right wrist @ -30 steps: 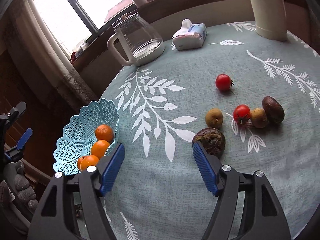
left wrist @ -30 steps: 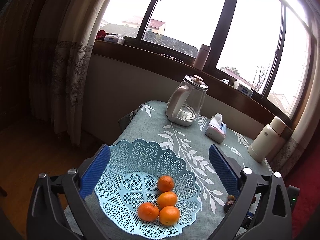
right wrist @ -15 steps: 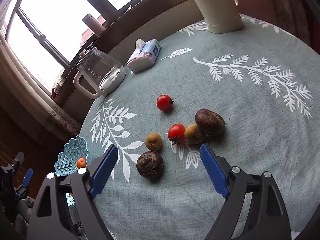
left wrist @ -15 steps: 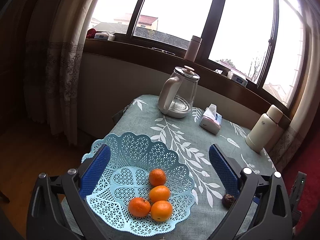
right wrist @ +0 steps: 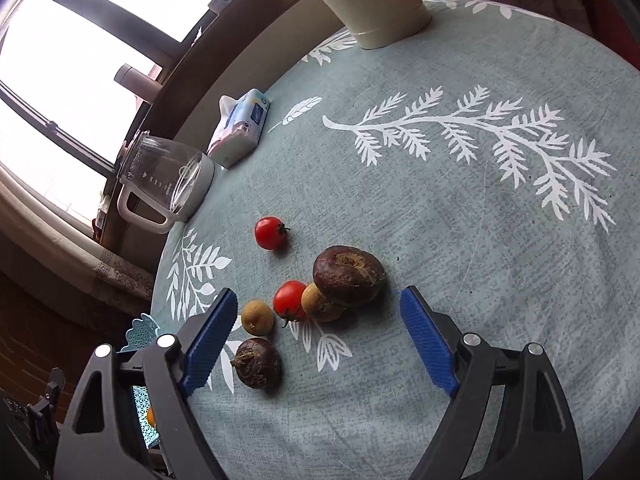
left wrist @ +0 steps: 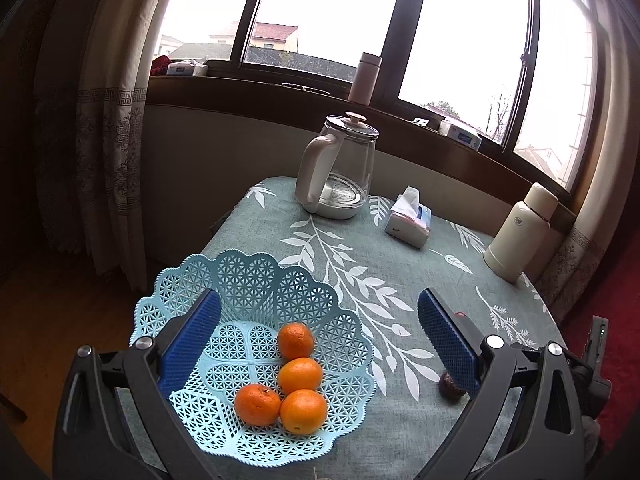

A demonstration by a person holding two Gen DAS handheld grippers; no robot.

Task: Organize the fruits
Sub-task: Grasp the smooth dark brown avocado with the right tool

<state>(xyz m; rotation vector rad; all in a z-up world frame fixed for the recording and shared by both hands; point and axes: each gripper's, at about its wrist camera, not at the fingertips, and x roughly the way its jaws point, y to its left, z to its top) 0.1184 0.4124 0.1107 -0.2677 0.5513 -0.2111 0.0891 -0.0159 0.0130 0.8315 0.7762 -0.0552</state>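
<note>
Right claw (right wrist: 316, 336), wide open and empty, hovers over loose fruit; left claw (left wrist: 320, 344), equally open, frames the basket (left wrist: 240, 280) of 4 oranges (left wrist: 296, 340), probably ready to steady it.

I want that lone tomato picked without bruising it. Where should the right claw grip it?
Across the round middle of the lone tomato, coming down from above. Its stem points sideways, and clear cloth surrounds it, so the open right claw could probably straddle it freely.
</note>
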